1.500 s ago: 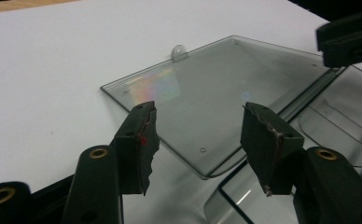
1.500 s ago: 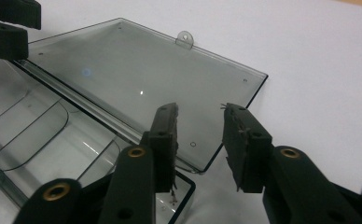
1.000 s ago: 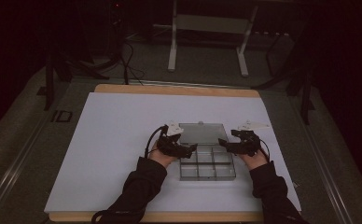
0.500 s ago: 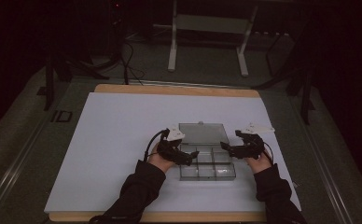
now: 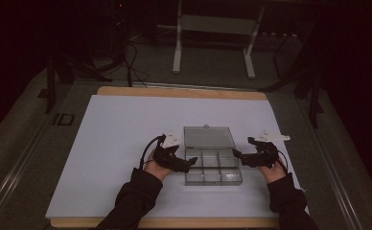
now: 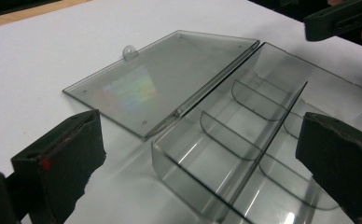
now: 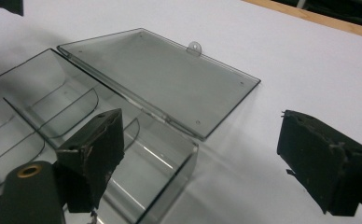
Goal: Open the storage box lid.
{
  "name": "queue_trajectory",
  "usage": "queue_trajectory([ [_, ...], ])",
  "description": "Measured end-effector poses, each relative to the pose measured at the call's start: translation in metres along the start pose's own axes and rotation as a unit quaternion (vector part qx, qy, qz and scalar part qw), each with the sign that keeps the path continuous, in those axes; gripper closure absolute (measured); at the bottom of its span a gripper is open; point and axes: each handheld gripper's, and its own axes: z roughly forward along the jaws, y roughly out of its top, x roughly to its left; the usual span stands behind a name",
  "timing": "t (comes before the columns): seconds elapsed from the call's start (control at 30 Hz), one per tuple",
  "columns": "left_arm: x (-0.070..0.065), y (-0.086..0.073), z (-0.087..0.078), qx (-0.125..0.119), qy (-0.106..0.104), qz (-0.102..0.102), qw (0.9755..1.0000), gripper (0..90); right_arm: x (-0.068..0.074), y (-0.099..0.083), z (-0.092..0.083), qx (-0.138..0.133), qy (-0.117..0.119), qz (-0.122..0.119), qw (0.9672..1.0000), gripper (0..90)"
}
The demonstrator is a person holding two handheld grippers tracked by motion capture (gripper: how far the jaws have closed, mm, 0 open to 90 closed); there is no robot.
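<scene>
Clear compartment box point(image 5: 213, 167) empty, lid point(image 5: 208, 137) flat open; both hand-held grippers wide.

R tongs point(image 7: 195, 158) apart over clear box point(image 7: 76, 140), lid point(image 7: 160, 77) flat

The high view is dim, its surroundings falling to near black, with only the white tabletop point(image 5: 126, 143) lit evenly from above. Both gripper views are brighter. Ahead of the left tongs point(image 6: 202, 158) the clear lid point(image 6: 160, 84) carries an iridescent glare patch; the near tong pads look soft-focused.
</scene>
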Motion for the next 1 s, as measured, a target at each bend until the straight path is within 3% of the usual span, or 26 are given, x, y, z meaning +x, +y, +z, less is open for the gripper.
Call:
queue_trajectory([
  [0.37, -0.001, -0.015, -0.017, 0.002, 0.003, -0.006, 1.0000, 2.2, -0.003, -0.013, -0.020, -0.002, -0.006, -0.003, 1.0000, 14.7],
  [1.0, -0.011, -0.049, -0.042, 0.022, 0.018, 0.002, 0.9996, 2.2, -0.003, -0.045, -0.043, -0.002, -0.013, 0.015, 0.9998, 14.7],
])
